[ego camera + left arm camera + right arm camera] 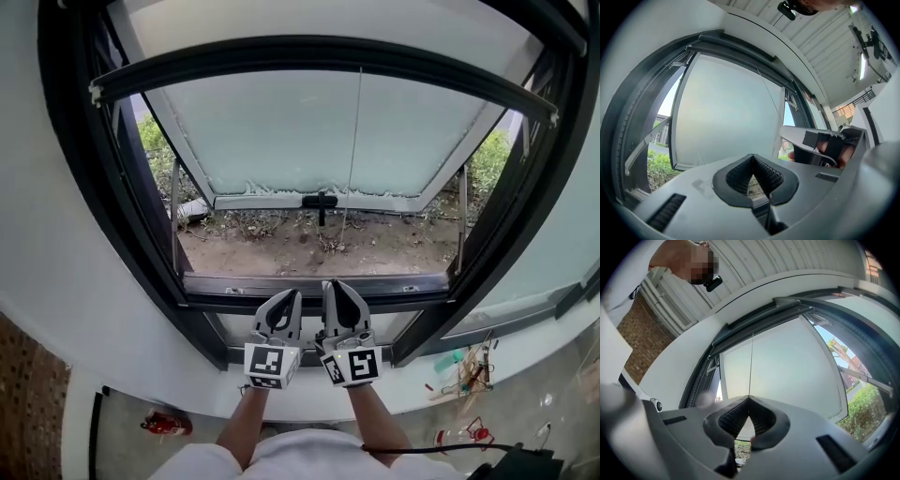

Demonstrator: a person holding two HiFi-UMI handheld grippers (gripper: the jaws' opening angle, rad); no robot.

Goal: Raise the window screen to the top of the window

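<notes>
A dark bar point(319, 54) spans the top of the window opening, and a thin cord point(354, 141) hangs from its middle. No mesh shows across the opening. A grey rail point(394, 281) runs along the opening's lower edge. My left gripper point(292, 293) and right gripper point(330, 285) stand side by side, tips up at that rail, both shut with nothing between the pads. In the left gripper view the shut left gripper point(752, 156) points at the frosted sash point(726, 112), with the right gripper point(820, 145) beside it. In the right gripper view the cord point(751, 362) lines up with the right gripper point(749, 397).
The frosted sash point(309, 131) swings outward on two metal stays point(174, 216), with a black handle point(320, 201) on its lower edge. Bare soil and shrubs lie outside. On the floor are a red object point(166, 424), tools point(469, 375) and a black box point(516, 464).
</notes>
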